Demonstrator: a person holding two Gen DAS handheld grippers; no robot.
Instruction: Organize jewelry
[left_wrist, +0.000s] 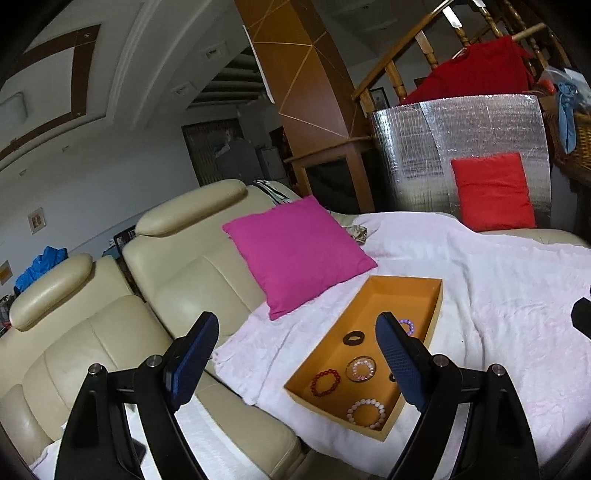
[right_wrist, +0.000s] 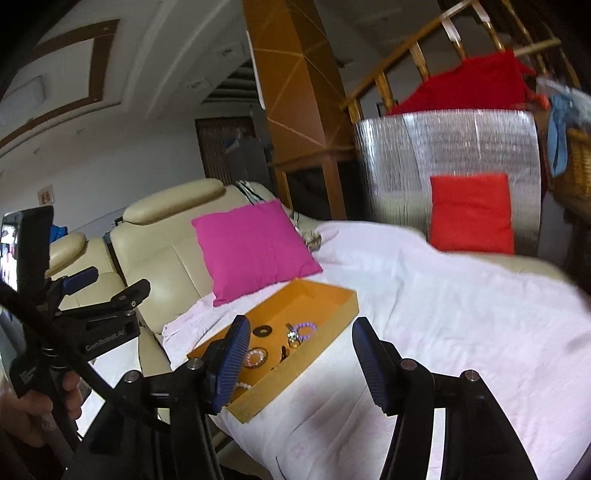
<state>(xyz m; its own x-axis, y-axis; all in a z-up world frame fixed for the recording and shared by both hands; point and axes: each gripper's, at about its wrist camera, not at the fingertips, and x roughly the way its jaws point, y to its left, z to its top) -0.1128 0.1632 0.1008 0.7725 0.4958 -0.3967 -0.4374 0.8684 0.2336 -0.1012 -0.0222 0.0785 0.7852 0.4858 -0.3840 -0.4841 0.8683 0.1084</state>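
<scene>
An orange tray lies on a white blanket on the sofa. It holds a red bead bracelet, two pink bead bracelets, a dark ring and a purple bracelet. My left gripper is open and empty, held above the tray's near left side. In the right wrist view the tray lies ahead with the purple bracelet and a pink one. My right gripper is open and empty over the tray's near edge. The left gripper shows at the far left.
A magenta cushion leans on the cream sofa back behind the tray. A red cushion rests against a silver foil panel at the back. The white blanket spreads to the right. A wooden stair rail stands behind.
</scene>
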